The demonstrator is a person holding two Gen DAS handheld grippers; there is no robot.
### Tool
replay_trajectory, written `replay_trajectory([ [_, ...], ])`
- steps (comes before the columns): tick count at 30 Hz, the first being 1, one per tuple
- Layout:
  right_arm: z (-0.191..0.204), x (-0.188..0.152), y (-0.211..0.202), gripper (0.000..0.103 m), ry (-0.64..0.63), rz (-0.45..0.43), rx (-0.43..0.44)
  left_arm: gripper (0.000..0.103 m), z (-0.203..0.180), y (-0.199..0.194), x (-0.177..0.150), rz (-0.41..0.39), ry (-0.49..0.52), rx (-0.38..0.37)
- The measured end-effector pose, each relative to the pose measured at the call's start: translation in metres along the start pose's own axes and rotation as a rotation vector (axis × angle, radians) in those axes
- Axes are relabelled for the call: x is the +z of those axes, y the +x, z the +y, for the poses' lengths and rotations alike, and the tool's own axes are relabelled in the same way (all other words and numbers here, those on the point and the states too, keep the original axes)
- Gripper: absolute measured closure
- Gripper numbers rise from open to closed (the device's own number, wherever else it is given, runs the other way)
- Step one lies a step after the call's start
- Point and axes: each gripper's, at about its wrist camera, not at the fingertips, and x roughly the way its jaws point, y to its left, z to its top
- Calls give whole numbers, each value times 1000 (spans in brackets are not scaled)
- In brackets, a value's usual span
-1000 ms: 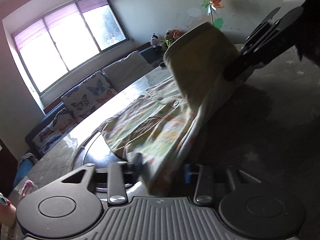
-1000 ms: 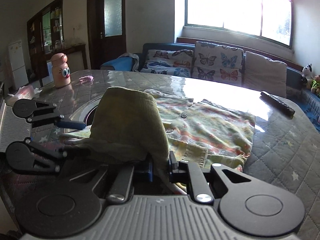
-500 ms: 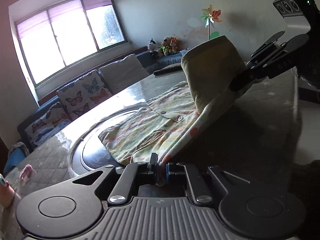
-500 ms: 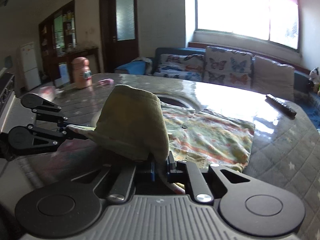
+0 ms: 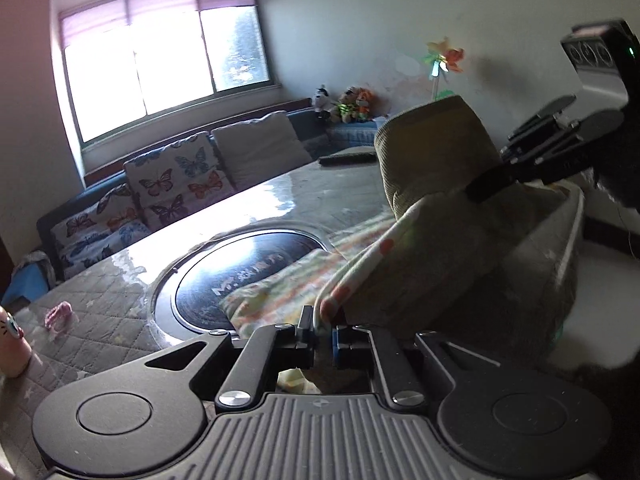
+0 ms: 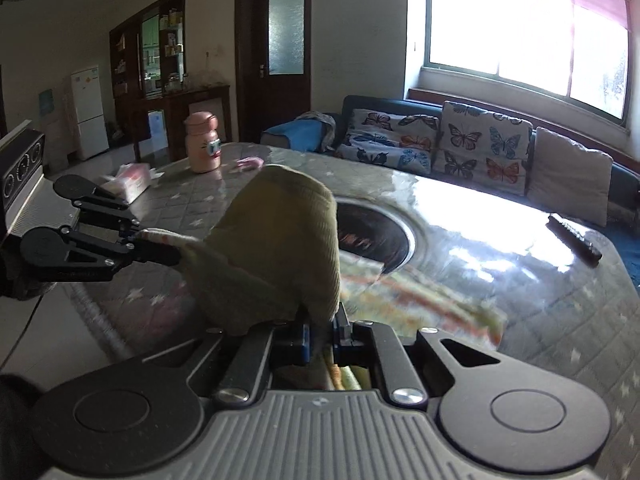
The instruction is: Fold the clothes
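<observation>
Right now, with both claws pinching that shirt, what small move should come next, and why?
Probably carry the lifted edge forward over the rest of the shirt. The left claw and right claw each pinch its near edge, raised off the table, while the far part lies flat, ready to be covered.

**Two matching black grippers, that's the whole rig**

The left gripper is showing a matte black body with a grey ribbed plate along the bottom, two round black discs at the sides and shiny silver screws on the linkage arms. Blue pads are sitting on the inner fingers. The right gripper is looking identical. Seen from across, each one is carrying a grey box, possibly with small round dials and a green light.
</observation>
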Motion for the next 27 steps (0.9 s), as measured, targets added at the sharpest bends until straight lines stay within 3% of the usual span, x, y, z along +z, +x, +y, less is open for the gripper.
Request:
replay_trajectory([
  [9, -47, 48, 89, 95, -6, 60, -27, 101, 71, 79, 22, 81, -211, 55],
  [14, -60, 48, 149, 93, -7, 105, -57, 103, 85, 104, 12, 136, -262, 119],
  [16, -64, 44, 171, 87, -8, 131, -92, 103, 87, 105, 10, 145, -268, 150],
  [22, -73, 26, 166, 78, 69, 66, -156, 102, 81, 90, 17, 142, -300, 136],
  [27, -71, 5, 139, 75, 127, 26, -179, 101, 52, 96, 30, 129, -289, 13],
])
